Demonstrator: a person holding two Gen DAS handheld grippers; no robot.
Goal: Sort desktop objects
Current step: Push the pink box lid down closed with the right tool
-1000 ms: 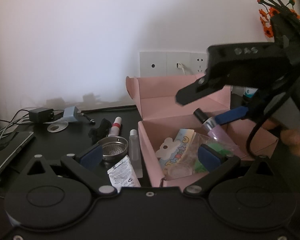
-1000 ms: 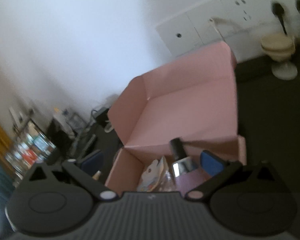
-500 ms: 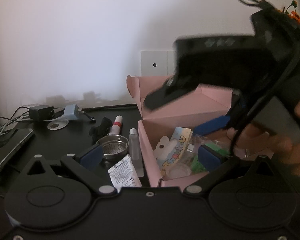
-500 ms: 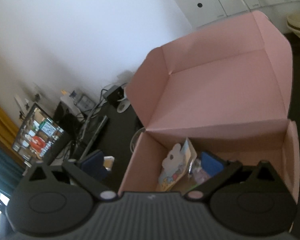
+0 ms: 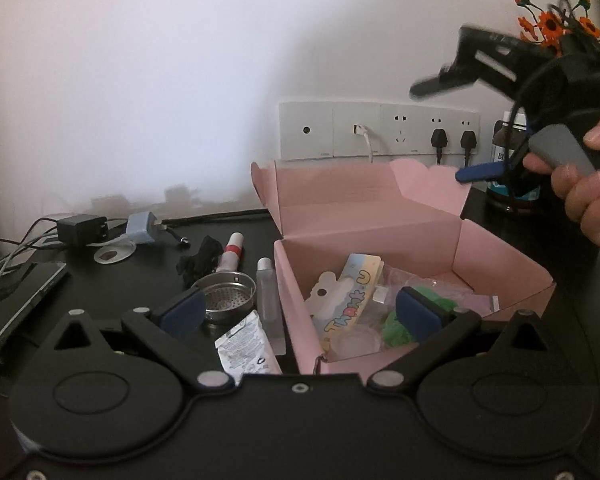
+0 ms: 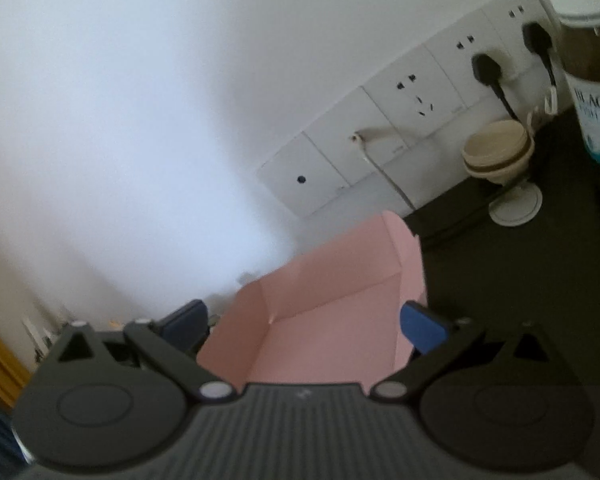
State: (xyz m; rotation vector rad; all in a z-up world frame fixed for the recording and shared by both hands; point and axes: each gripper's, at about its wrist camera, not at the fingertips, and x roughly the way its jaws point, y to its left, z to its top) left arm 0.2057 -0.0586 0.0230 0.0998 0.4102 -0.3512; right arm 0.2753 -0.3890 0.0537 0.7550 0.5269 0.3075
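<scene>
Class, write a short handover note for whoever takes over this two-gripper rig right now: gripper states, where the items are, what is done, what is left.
Left gripper: open, empty, low over the near edge of the open pink cardboard box.
Right gripper: open, empty, raised above the box's far right.
Done: pastel thank-you card, green crinkly bag and a clear round lid lie in the box.
Left: metal strainer cup, clear plastic tube, white sachet, red-banded white tube and a black clip on the black desk.
</scene>
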